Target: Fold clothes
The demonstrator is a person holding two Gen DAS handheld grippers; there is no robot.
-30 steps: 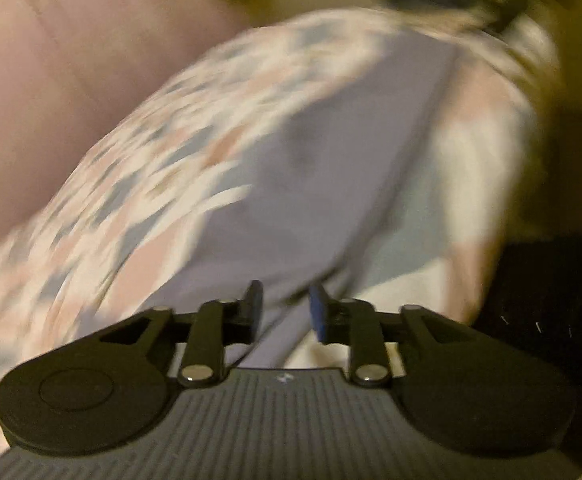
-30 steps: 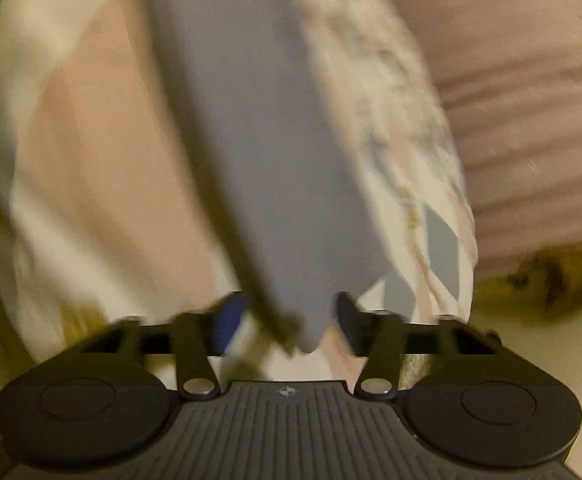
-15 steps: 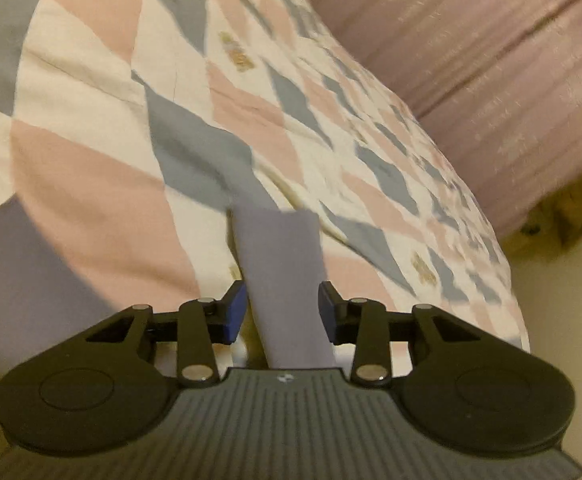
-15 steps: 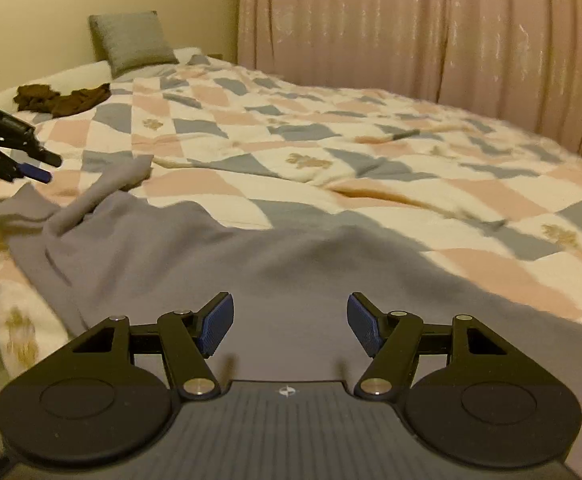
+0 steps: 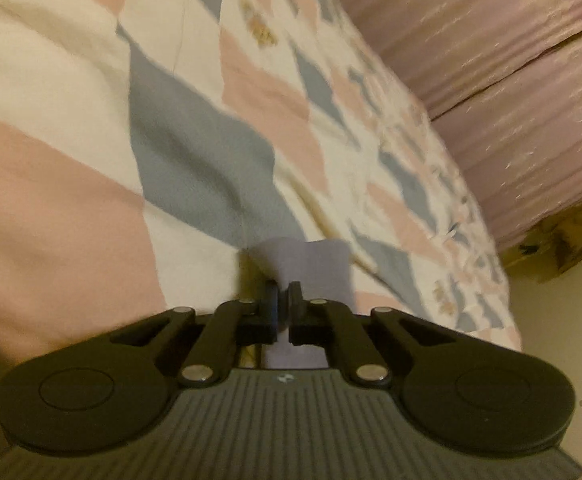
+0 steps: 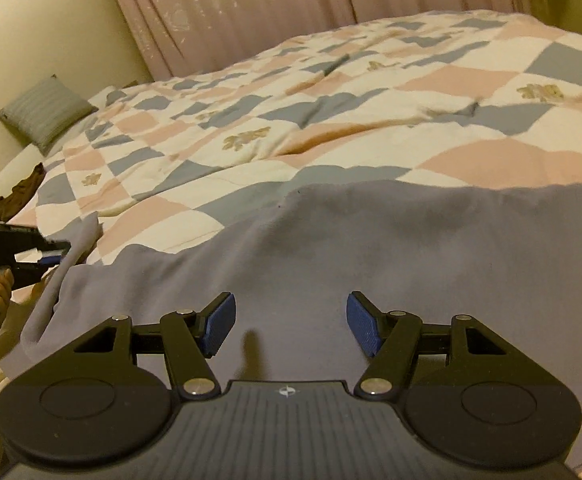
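Pinching grey garment (image 5: 307,264) strip, left gripper (image 5: 284,300) jaws closed, cloth beyond cropped

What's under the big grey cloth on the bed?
The grey cloth lies spread on the checked quilt, which shows all round it. Whatever else may lie beneath the cloth is covered, so I cannot tell.

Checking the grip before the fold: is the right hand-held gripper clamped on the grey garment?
No. The right hand-held gripper stands wide open above the grey fabric garment, its blue pads clear of the cloth.
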